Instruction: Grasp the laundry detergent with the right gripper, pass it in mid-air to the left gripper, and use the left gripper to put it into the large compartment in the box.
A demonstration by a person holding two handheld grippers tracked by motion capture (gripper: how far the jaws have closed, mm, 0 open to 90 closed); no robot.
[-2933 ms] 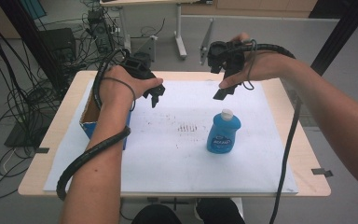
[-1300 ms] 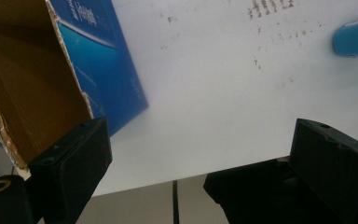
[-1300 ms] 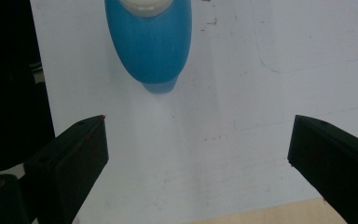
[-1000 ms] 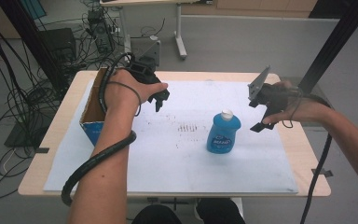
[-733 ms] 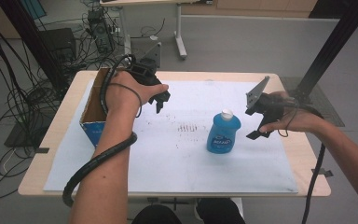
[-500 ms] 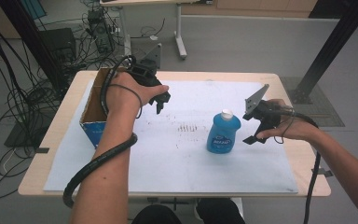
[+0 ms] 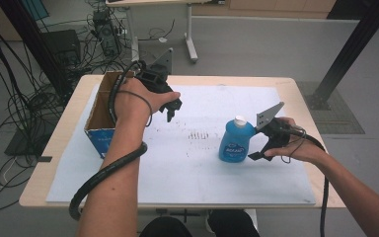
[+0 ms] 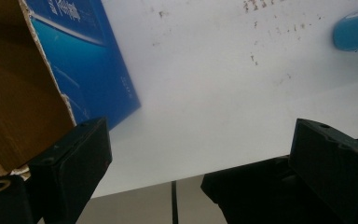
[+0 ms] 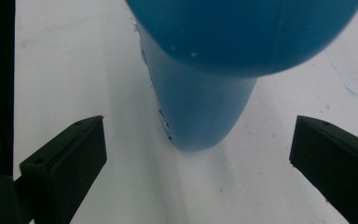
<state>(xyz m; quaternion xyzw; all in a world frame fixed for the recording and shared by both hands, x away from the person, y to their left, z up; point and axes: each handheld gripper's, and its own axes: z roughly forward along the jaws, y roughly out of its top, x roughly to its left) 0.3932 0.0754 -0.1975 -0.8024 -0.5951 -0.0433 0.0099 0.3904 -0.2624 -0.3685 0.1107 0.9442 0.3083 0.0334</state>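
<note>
The worktop (image 7: 296, 94) carries a white sheet (image 7: 187, 168), and a box (image 7: 101, 116) stands at the sheet's left edge. The blue bottle (image 7: 235, 141) stands upright right of the box. The right hand-held gripper (image 7: 265, 143) is just beside the bottle with jaws wide apart, and the left hand-held gripper (image 7: 171, 111), also wide, is near the box.

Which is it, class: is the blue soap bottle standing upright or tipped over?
Upright. The blue soap bottle stands on its base on the white sheet, white cap on top, beside the open right gripper.
</note>
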